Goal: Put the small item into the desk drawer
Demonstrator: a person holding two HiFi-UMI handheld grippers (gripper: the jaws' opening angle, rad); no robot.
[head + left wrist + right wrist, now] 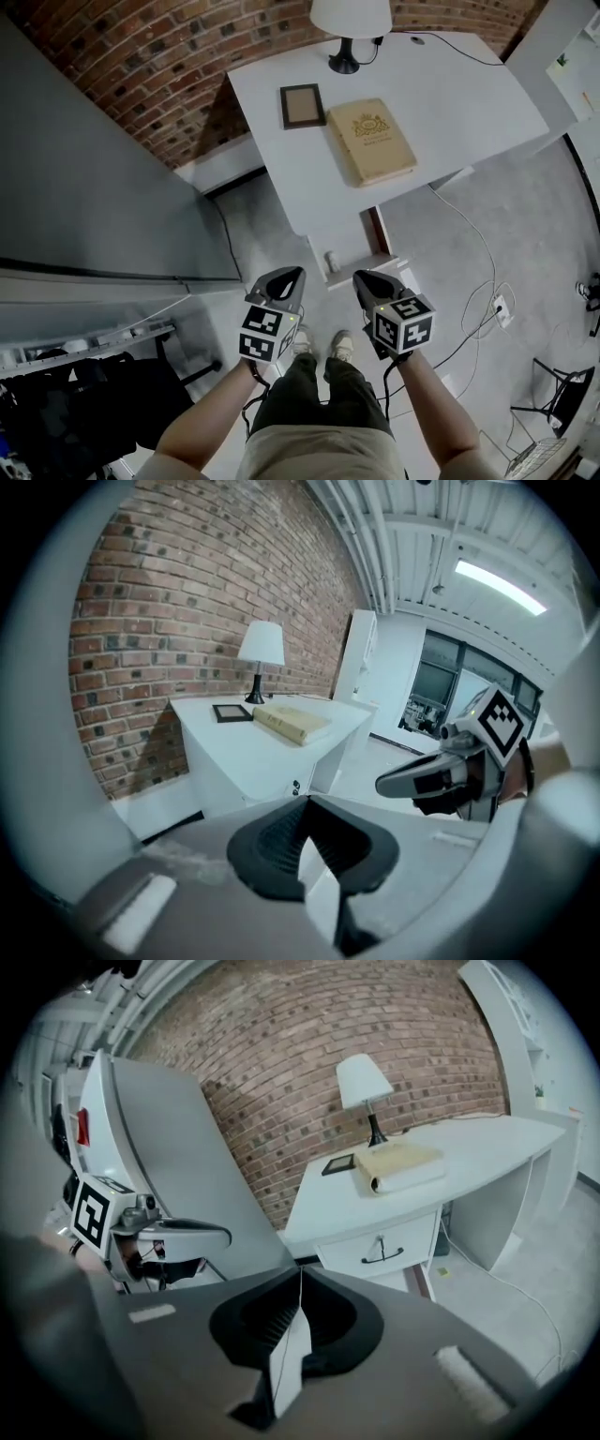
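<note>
Both sets of jaws pressed together, nothing between them: left gripper [292,274] and right gripper [366,277] sit side by side at lower centre of the head view, clear of the white desk surface [459,103]. White desk drawer with black handle [412,1237] is closed, centre of the right gripper view. The surface carries a white-shaded lamp [349,19], dark picture frame [302,105] and tan book [371,141]; can't tell which is the small item.

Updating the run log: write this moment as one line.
left tool shut, empty | right tool shut, empty | drawer closed

Desk [450,103] shared by all, seemingly distant
</note>
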